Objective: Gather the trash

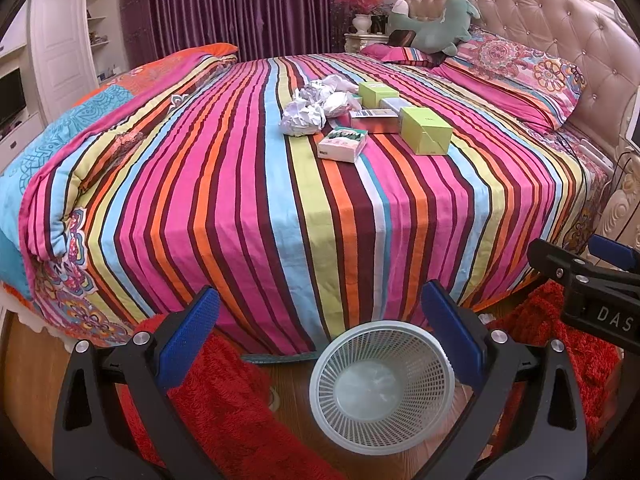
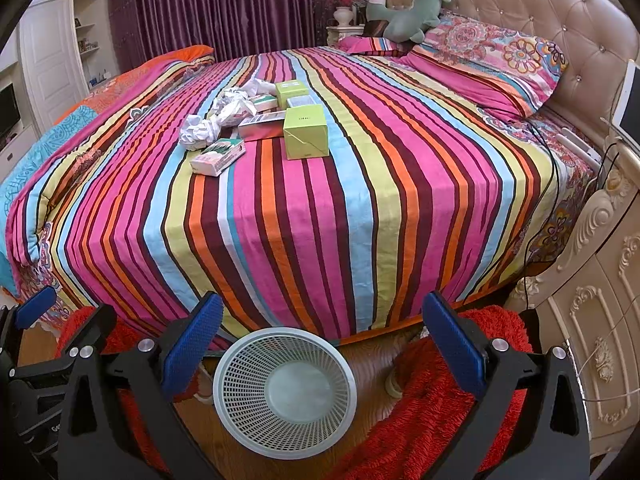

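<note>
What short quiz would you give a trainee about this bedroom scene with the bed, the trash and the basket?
1. True or false: the white mesh wastebasket on the floor already holds trash.
2. Which lies nearest the bed's foot edge: (a) the crumpled paper, (b) the small white and pink box, (c) the green plush toy?
3. In what state are the left gripper and the right gripper?

Key
1. False; it looks empty.
2. b.
3. Both open, holding nothing, above the floor short of the striped bedspread.
</note>
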A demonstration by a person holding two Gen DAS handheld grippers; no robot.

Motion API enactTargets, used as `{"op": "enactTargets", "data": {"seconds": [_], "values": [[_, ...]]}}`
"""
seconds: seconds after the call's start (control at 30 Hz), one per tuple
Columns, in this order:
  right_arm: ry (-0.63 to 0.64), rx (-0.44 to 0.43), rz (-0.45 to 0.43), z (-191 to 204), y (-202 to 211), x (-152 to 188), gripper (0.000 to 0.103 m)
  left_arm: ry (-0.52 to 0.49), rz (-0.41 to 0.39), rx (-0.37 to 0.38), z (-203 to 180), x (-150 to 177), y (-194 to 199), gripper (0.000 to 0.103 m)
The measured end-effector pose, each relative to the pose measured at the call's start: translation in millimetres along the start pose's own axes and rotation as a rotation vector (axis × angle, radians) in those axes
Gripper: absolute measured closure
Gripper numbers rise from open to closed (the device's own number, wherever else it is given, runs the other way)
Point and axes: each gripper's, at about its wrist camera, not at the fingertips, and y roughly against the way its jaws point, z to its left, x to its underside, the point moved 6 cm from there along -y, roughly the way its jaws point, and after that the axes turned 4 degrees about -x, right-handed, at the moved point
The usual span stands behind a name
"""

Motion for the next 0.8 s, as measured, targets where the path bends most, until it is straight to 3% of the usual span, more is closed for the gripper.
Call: {"op": "enactTargets", "data": {"seconds": [0.8], "values": [[0.0,0.005,0.0,-2.0,0.4,0.1,0.007,0.0,0.001,0.001,0.5,-0.9,0.0,0.006]]}}
